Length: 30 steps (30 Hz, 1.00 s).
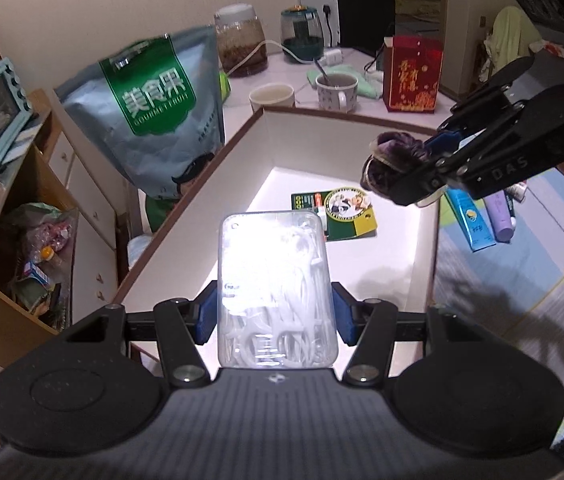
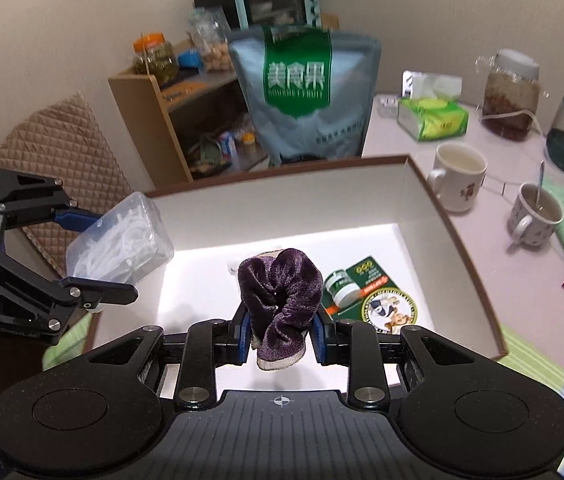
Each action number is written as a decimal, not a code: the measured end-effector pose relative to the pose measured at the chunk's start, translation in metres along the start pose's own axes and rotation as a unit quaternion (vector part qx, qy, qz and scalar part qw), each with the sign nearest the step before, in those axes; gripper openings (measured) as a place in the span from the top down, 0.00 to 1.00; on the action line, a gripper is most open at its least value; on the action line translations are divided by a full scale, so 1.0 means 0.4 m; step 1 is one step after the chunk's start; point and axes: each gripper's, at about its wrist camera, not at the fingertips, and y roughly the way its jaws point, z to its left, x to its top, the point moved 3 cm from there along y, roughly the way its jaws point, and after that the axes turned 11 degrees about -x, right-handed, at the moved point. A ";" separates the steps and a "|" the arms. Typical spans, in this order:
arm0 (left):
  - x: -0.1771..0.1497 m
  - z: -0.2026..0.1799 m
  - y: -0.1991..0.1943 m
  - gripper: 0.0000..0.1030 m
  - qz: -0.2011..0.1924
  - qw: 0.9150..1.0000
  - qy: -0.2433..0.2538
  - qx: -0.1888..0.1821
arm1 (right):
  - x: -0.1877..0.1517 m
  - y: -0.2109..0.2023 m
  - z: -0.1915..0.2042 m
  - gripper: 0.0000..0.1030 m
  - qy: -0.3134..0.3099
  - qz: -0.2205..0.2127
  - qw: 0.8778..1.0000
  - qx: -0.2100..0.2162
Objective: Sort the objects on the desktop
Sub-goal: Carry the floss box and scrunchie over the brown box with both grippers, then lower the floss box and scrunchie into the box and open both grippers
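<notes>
— Where is the floss-pick case (image 1: pixel 276 288)?
— Clamped in the left hand-held gripper (image 1: pixel 276 312), above the white box (image 1: pixel 202 184).
— And the purple scrunchie (image 2: pixel 280 296)?
— Pinched by the right hand-held gripper (image 2: pixel 282 338), over the same box.

Overexposed to plain white under the left gripper (image 1: pixel 275 316): most of the clear plastic case (image 1: pixel 276 280), contents unreadable. Hidden behind that case: the left edge of the green card (image 1: pixel 346 216). Covered partly by the purple cloth (image 2: pixel 280 300) between the right gripper (image 2: pixel 282 338) pads: the card's near corner. Too blurred to read: small print on the blue pouch (image 2: pixel 306 96) beyond the box.
</notes>
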 end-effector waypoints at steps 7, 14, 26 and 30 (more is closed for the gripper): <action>0.003 0.019 0.068 0.49 0.023 0.999 -0.009 -0.024 | -0.010 0.087 -0.020 0.72 -0.004 0.035 0.999 -0.003; -0.004 0.022 0.138 0.49 0.050 0.997 -0.025 -0.049 | -0.030 0.150 -0.036 0.72 -0.022 0.071 0.997 -0.004; -0.018 0.014 0.225 0.49 0.088 0.993 -0.044 -0.066 | -0.048 0.222 -0.041 0.72 -0.062 0.125 0.990 0.008; -0.019 0.014 0.238 0.49 0.095 0.993 -0.043 -0.064 | -0.048 0.238 -0.042 0.72 -0.069 0.137 0.988 0.010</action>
